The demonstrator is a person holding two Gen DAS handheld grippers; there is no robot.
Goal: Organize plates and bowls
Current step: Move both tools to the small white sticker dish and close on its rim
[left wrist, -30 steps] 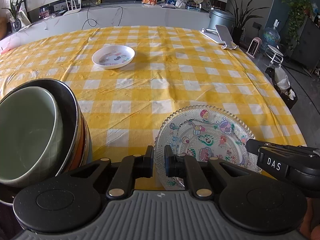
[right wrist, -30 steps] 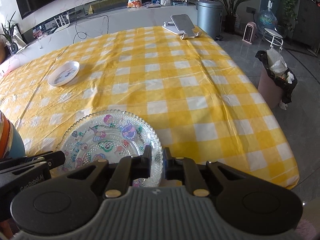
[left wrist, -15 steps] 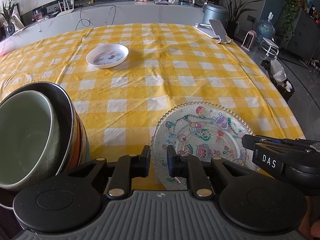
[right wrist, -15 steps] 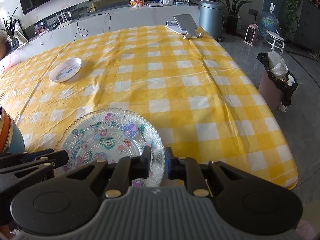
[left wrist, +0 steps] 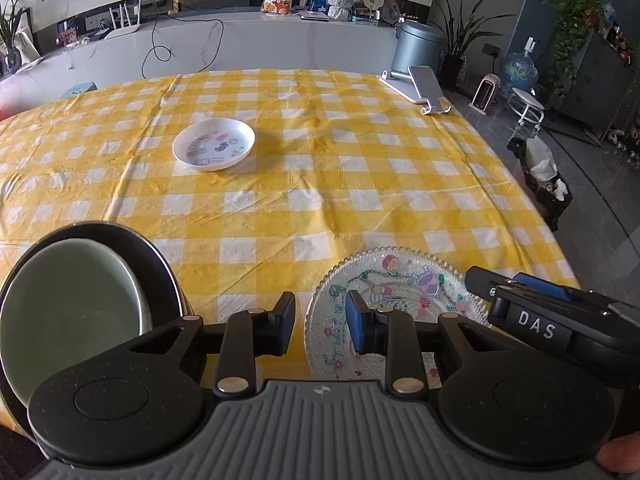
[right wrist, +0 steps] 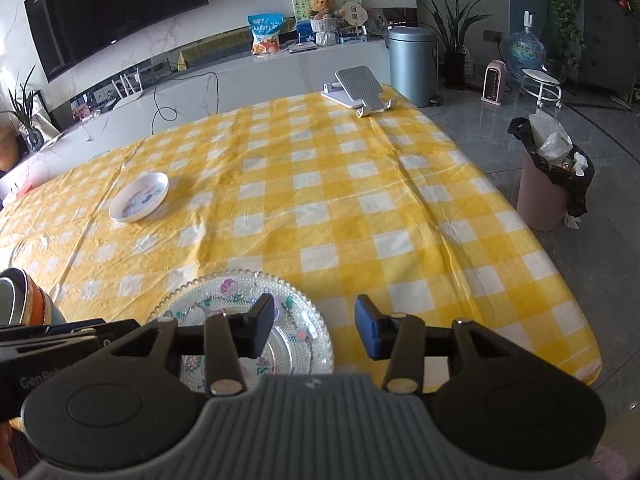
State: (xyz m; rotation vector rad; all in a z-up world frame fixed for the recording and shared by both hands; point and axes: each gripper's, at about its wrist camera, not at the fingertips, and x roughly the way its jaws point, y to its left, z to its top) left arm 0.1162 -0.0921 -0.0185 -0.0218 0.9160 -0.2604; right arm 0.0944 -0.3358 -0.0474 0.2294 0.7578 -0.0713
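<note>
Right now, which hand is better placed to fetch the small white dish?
Left, probably. The white dish lies far up the table on the left side. The left gripper is opening, empty, nearer that side; the right gripper is opening beside the glass plate.

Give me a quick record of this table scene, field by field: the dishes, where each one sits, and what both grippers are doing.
surface: table with yellow checked cloth
glass plate: patterned glass plate flat at the near edge, between the grippers
white dish: small white dish farther back, alone
bowl stack: green bowl nested in stacked bowls, near left
left gripper: left gripper jaws opening, pads off the plate rim
right gripper: right gripper jaws opening, nothing gripped
other: phone stand at the far right corner
</note>
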